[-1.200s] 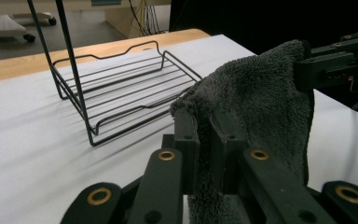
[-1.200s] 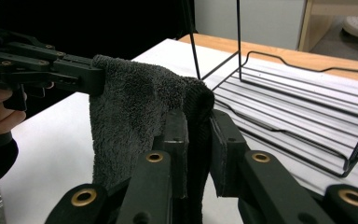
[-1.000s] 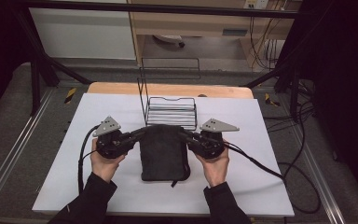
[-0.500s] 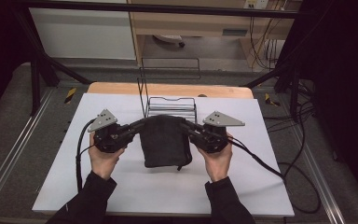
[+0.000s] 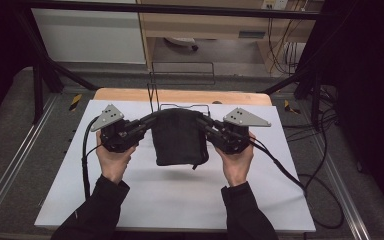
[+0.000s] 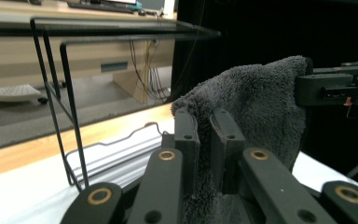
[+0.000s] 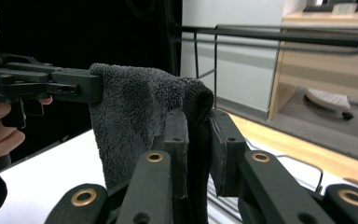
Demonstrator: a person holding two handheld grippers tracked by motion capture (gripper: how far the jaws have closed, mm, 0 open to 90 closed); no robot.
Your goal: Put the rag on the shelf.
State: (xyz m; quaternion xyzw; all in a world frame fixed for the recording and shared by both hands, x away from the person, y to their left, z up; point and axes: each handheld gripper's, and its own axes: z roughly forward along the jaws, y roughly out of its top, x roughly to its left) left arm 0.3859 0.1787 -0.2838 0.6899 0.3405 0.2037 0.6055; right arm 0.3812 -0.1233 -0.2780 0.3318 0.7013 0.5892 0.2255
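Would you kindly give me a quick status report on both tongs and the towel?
Left tongs and right tongs shut on dark towel's top corners. Towel hanging between them over the white table. Black wire rack just behind.

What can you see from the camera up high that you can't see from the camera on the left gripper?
The high view alone takes in both of the person's hands, the whole white table, and the dark towel hanging down between the left gripper and the right gripper. The left gripper view alone shows up close how its two black jaws pinch the fluffy towel's top corner. Both views share the towel, the black wire rack behind it, and the right gripper holding the other corner.
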